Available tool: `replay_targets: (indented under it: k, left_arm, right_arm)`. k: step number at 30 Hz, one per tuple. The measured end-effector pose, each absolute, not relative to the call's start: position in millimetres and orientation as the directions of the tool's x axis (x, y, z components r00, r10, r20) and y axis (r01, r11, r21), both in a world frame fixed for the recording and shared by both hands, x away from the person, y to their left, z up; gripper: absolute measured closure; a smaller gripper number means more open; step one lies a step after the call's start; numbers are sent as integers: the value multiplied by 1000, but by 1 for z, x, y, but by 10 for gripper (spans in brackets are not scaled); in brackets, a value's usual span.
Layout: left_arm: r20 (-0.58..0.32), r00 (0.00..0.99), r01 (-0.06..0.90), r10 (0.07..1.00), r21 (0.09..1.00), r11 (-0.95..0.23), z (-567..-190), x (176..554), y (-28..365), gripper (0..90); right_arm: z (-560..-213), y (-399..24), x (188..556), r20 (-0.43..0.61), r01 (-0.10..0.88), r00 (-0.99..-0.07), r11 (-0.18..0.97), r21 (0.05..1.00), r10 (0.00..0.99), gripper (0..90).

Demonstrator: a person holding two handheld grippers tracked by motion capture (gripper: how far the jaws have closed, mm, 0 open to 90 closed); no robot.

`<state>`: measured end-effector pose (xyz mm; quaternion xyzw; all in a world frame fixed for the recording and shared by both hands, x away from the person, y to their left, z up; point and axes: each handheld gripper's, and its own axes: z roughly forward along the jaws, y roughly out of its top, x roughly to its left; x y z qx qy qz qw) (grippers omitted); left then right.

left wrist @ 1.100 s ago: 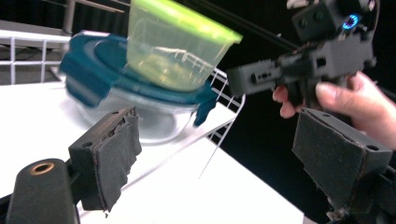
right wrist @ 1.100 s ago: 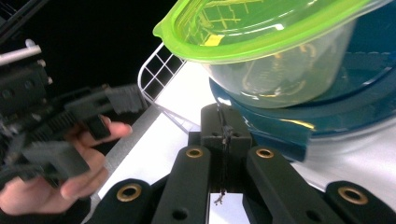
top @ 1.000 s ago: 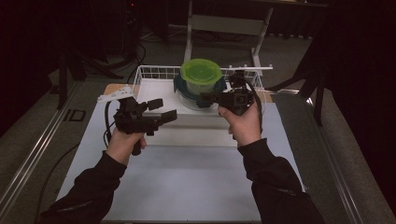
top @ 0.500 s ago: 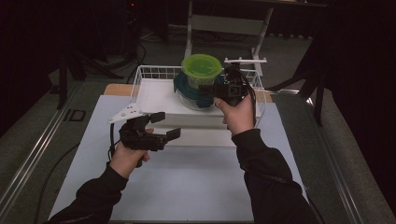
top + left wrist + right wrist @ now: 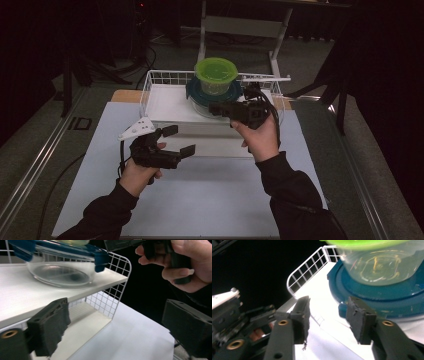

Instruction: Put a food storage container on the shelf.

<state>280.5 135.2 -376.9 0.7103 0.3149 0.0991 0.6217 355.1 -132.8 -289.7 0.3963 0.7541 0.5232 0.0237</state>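
A glass bowl with a blue lid (image 5: 212, 95) stands on the white shelf of a wire rack (image 5: 167, 102). A clear tub with a green lid (image 5: 216, 75) is stacked on it. My right gripper (image 5: 216, 108) is open at the bowl's front edge and points left. In the right gripper view the blue lid (image 5: 384, 296) and its tab lie just beyond the open right gripper (image 5: 332, 320), with the green-lidded tub (image 5: 382, 262) above. My left gripper (image 5: 175, 142) is open in front of the rack. In the left gripper view the left gripper (image 5: 120, 327) is wide open below the bowl (image 5: 58, 273).
The rack's wire rim (image 5: 150, 80) surrounds the shelf, and a lower white ledge (image 5: 82, 325) runs under it. A white mat (image 5: 210, 200) covers the table toward the person. Metal rails (image 5: 35, 165) run along the table's left side. A chair frame (image 5: 240, 25) stands behind the rack.
My left gripper has drawn back toward the person and dropped lower in front of the rack. My right gripper has shifted left and down along the front of the blue-lidded bowl.
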Motion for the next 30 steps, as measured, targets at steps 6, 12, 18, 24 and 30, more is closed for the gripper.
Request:
replay_targets:
  k: [6, 12, 18, 24, 30]
  left_arm:
    - [-212, 794, 298, 570, 953, -60, -379, 274, 130, 23]
    - [-194, 803, 286, 563, 955, -80, -384, 269, 127, 22]
    - [-183, 807, 282, 561, 955, -95, -388, 264, 126, 23]
    - [-176, 814, 279, 554, 954, -107, -400, 255, 121, 23]
    - [-172, 818, 284, 549, 950, -126, -412, 251, 119, 23]
  right_arm:
    - [-303, -141, 340, 364, 522, -743, 146, 840, 562, 239]
    - [-328, -151, 324, 330, 488, -767, 166, 857, 551, 178]
    - [-349, -159, 314, 304, 471, -772, 182, 863, 558, 151]
    - [-375, -168, 300, 272, 447, -778, 194, 873, 566, 152]
    - [-400, -177, 293, 286, 465, -769, 192, 864, 572, 152]
